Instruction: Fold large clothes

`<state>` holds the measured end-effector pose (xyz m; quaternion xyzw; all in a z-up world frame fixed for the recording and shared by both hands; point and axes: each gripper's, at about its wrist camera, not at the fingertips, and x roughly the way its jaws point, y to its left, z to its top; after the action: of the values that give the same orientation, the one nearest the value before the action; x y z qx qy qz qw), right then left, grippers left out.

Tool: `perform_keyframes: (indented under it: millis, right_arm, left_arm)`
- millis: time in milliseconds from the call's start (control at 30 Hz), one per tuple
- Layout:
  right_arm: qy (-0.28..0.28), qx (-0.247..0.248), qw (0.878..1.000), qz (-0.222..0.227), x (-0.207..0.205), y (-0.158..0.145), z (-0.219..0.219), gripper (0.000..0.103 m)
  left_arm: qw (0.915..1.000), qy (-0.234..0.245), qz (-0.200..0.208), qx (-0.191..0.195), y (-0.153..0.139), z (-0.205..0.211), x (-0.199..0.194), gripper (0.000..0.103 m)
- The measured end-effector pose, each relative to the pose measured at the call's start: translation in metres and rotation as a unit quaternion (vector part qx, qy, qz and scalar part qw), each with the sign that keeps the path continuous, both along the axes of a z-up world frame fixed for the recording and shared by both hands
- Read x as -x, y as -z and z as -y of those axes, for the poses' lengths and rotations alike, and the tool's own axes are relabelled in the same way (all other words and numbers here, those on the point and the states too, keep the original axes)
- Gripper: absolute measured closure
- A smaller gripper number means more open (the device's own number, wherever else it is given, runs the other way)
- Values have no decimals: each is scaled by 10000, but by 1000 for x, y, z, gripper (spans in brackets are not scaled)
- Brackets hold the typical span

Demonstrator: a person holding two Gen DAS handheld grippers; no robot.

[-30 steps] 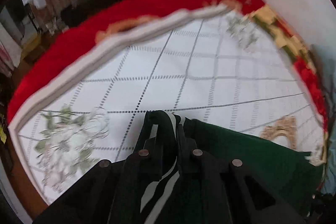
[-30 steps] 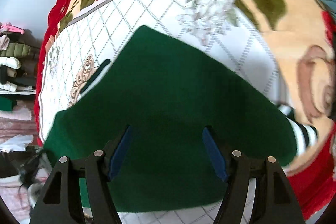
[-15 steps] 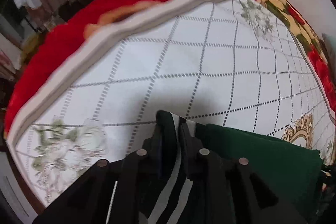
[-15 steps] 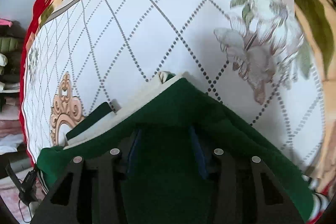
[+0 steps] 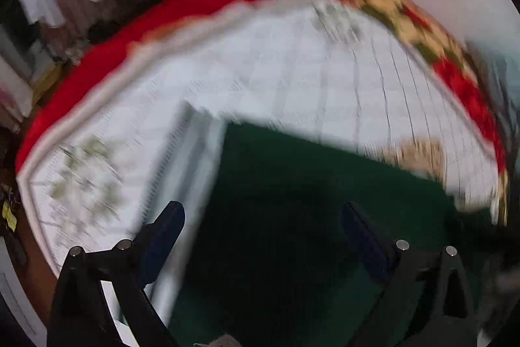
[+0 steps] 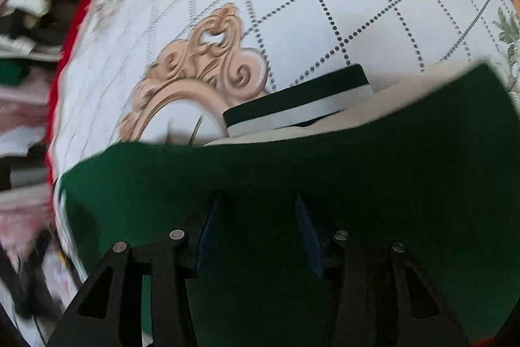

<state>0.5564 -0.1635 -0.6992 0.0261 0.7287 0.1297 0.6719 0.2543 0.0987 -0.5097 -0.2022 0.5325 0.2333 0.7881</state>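
Left claw (image 5: 260,217) has just sprung wide, releasing the green garment (image 5: 292,217) lying flat on the bed (image 5: 276,70) beneath it; right claw (image 6: 256,210) half-closed, pinching cloth to keep the fold.

No readable text, labels, brand names, numbers or signs appear in either wrist view. The left wrist view is heavily blurred by motion, and the right wrist view shows only printed patterns, not lettering.
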Motion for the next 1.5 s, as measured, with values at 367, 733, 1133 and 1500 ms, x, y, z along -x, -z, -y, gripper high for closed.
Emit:
perform_keyframes:
  millis: [367, 733, 1133, 1500]
  right_arm:
    - [-229, 167, 9995, -117, 19, -34, -28, 31]
    - [-408, 571, 9975, -103, 30, 10, -23, 51]
    - [-150, -301, 9985, -435, 87, -30, 5, 51]
    - [-357, -76, 9973, -644, 94, -6, -37, 50]
  left_arm:
    - [9931, 639, -923, -347, 75, 35, -45, 0]
    - [9968, 218, -624, -443, 75, 20, -64, 0]
    - [9972, -276, -675, -181, 25, 29, -7, 0]
    - [9956, -672, -655, 22, 21, 23, 37, 0]
